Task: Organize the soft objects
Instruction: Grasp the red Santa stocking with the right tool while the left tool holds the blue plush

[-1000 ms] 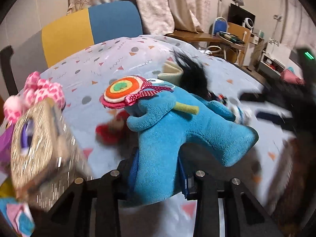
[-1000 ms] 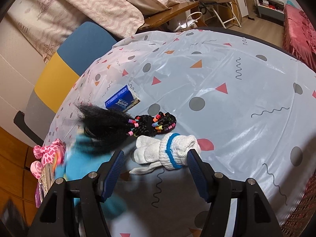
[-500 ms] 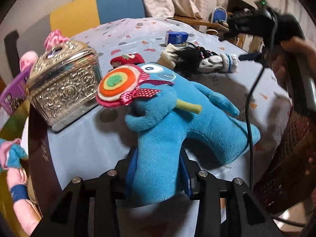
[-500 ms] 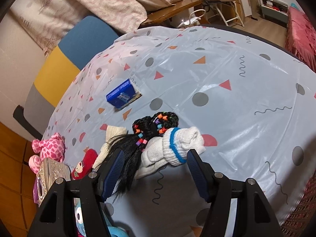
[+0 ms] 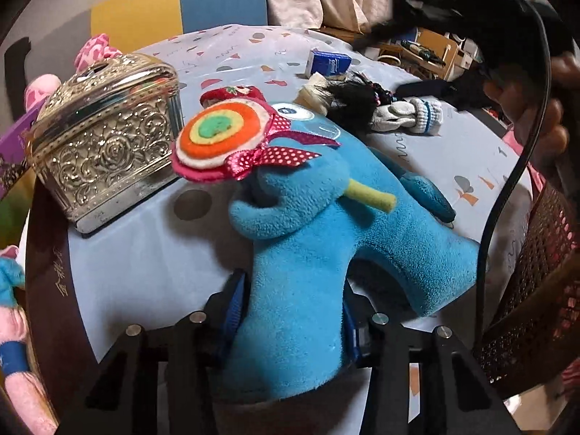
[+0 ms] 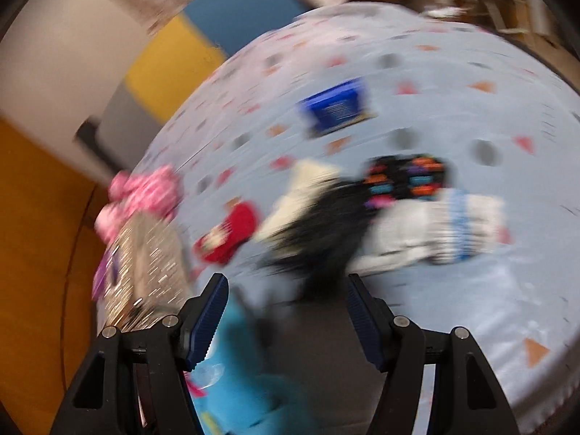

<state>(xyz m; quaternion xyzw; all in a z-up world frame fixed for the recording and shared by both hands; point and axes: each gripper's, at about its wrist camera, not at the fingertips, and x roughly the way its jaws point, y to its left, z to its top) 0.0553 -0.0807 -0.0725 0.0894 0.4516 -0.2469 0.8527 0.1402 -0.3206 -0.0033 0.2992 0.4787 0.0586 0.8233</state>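
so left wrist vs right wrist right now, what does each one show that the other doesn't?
Left wrist only: the left claw, its jaws opening, around a leg of the blue plush, and the hand carrying the other tool.
Right wrist only: the right claw, open and empty, and the beaded black bundle, though blurred.
Both: the silver box, blue carton, black hair piece and white sock.

Blue plush toy (image 5: 311, 253) lying on tbl.
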